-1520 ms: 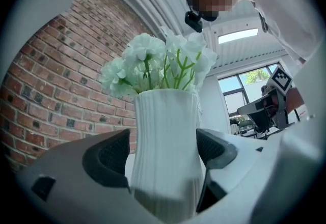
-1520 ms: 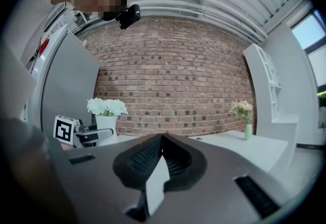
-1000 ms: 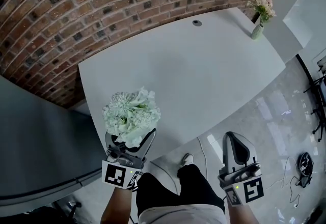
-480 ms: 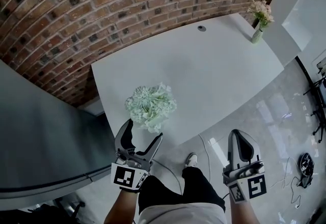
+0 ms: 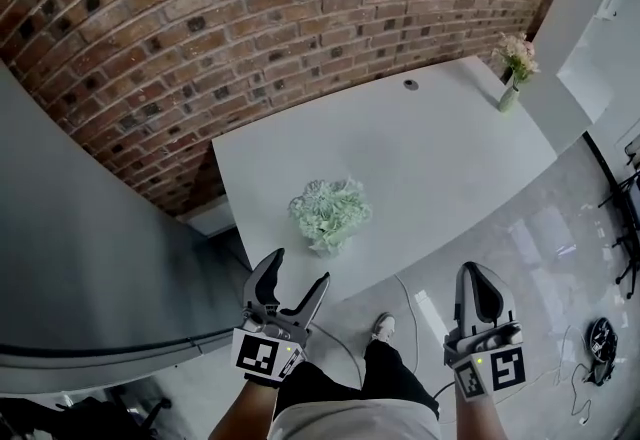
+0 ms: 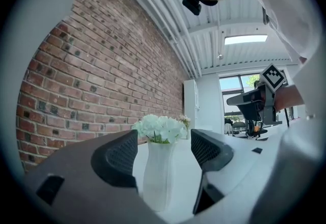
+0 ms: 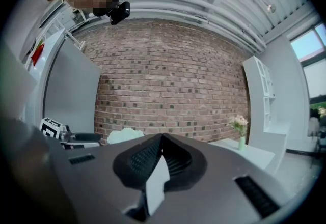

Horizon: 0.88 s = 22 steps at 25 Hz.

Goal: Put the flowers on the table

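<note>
Fluffy pale-green flowers point(image 5: 330, 211) in a white vase point(image 6: 159, 172) upright on the table point(image 5: 450, 148), left gripper point(image 5: 297, 268) closing empty just short of it, right gripper point(image 5: 478, 278) pinched together

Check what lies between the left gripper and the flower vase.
Only bare table, per the head view. The left gripper, jaws closing with nothing between them, sits apart from the flower vase.

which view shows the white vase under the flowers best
The left gripper view: the white vase shows at full height, side on, with its flowers on top. The head view looks down on the blooms, which hide the vase. The right gripper view shows only the top of the blooms, low at left.
</note>
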Tool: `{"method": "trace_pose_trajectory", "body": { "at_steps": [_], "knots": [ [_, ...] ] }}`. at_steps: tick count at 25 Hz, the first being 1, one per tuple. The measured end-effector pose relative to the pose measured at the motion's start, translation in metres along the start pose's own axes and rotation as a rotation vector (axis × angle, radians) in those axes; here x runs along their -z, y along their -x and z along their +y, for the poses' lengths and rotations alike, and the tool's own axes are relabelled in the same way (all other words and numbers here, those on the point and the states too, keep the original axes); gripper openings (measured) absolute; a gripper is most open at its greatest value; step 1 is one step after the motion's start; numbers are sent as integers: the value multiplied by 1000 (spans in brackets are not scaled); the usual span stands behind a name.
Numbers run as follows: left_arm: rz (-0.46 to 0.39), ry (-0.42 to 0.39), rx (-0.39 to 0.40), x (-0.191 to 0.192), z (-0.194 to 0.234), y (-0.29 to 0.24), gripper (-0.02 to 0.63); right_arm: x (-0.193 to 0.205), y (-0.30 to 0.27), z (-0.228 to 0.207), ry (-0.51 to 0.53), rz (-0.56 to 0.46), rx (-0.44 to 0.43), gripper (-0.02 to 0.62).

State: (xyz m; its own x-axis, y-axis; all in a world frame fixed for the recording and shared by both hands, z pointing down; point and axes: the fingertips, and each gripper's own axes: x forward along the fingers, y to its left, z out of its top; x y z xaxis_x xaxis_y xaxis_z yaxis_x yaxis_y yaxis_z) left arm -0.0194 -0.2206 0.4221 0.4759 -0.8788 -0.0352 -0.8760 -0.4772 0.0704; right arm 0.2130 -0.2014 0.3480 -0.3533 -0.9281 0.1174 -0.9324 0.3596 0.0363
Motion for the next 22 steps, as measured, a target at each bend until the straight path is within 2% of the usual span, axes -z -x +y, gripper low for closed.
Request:
{"method": "trace_pose_trajectory", "body": {
  "at_steps": [14,22],
  "knots": [
    [-17,-21,-46,-43,-1,54,233,-22,13,38,-8,-43,-52,15],
    [-27,-8,-82,-52,2,92,124,-22,19,65,-17,-58,-69,15]
  ]
}}
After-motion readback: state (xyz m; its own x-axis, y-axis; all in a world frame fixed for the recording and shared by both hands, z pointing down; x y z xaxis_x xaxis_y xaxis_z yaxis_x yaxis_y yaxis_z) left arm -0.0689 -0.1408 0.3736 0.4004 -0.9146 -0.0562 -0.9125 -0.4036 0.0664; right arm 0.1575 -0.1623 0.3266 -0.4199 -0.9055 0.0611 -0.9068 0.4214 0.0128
